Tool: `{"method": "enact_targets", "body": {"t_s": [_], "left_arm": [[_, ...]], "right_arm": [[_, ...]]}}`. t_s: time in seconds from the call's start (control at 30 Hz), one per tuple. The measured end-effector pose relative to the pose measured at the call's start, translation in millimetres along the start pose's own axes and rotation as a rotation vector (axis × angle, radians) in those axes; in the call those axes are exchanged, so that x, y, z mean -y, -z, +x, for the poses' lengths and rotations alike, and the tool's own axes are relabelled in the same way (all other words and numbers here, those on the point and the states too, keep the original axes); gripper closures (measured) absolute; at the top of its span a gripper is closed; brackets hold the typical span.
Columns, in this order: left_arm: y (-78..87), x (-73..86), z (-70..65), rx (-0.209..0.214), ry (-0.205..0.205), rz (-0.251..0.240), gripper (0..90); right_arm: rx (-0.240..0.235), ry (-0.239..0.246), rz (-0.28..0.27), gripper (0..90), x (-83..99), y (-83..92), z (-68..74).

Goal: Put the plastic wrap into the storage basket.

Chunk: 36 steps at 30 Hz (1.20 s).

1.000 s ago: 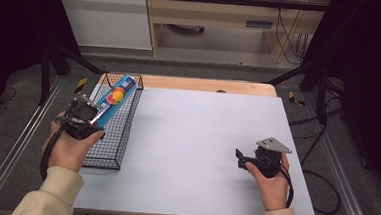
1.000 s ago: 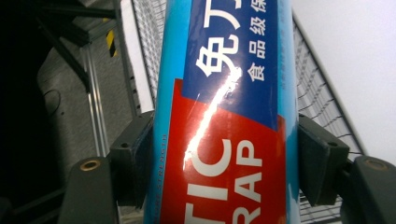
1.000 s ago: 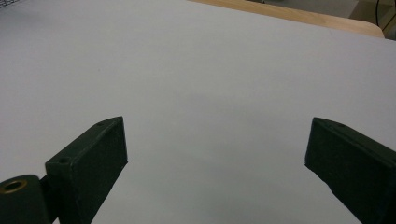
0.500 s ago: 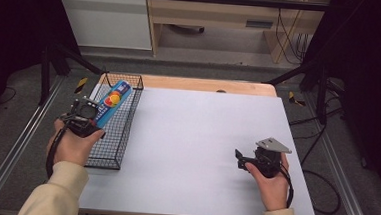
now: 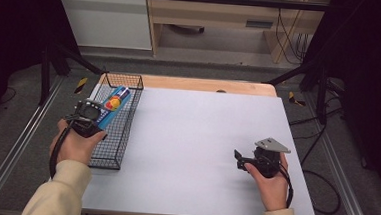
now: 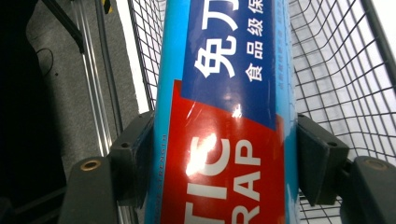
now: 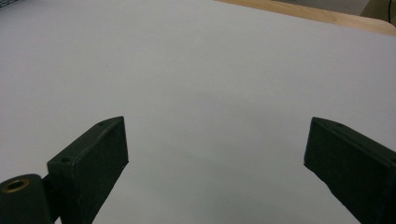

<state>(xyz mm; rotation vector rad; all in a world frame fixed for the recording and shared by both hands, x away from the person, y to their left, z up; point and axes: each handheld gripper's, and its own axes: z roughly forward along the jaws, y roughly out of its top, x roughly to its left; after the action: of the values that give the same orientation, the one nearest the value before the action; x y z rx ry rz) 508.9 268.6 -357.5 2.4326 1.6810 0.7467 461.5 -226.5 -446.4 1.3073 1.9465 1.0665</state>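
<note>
Plastic-wrap box (image 6: 224, 116), long, blue and red, sits clamped between the left tongs (image 5: 88, 117), its length running away over the black wire basket (image 5: 122, 133). Right tongs (image 5: 248, 160) gape empty above the white surface (image 5: 196, 138); wooden furniture stands beyond.

A long blue wrap box (image 5: 112, 105) with a red panel and white lettering is clamped between the left gripper's (image 5: 94, 115) jaws, lying lengthwise over the black wire basket (image 5: 123, 133) at the bench's left edge.
</note>
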Motion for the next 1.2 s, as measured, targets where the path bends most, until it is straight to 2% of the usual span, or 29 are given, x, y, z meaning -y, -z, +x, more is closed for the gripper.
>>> {"method": "enact_targets", "body": {"t_s": [0.1,0.13,0.23,0.33,0.73,0.8,1.2], "left_arm": [[-2.2,-0.3,-0.1,-0.002,-0.003,0.011,31.4],[-4.4,-1.3,-2.1,-0.02,-0.017,0.029,31.4],[-7.1,-1.8,-2.8,-0.012,-0.017,0.04,31.4],[-12.3,-3.4,-7.1,-0.012,-0.038,0.076,31.4],[-19.8,-4.6,-13.4,0.011,-0.049,0.098,31.3],[-20.7,-5.2,-14.1,0.005,-0.062,0.11,31.2],[-20.7,-6.6,-14.6,0.008,-0.066,0.111,31.0]], "right_arm": [[0.0,-0.002,0.001,6.5,0.0,0.0,0.1],[-0.004,-0.002,0.003,6.5,0.0,-0.4,0.4],[-0.004,0.002,0.005,6.5,0.1,-0.8,0.7],[-0.004,0.002,0.007,6.6,0.0,-0.9,1.3],[-0.01,0.01,0.01,6.6,0.1,-1.5,1.8],[-0.009,0.011,0.01,6.6,0.1,-1.2,1.9],[-0.008,0.016,0.019,6.6,1.4,-1.6,3.0]]}}
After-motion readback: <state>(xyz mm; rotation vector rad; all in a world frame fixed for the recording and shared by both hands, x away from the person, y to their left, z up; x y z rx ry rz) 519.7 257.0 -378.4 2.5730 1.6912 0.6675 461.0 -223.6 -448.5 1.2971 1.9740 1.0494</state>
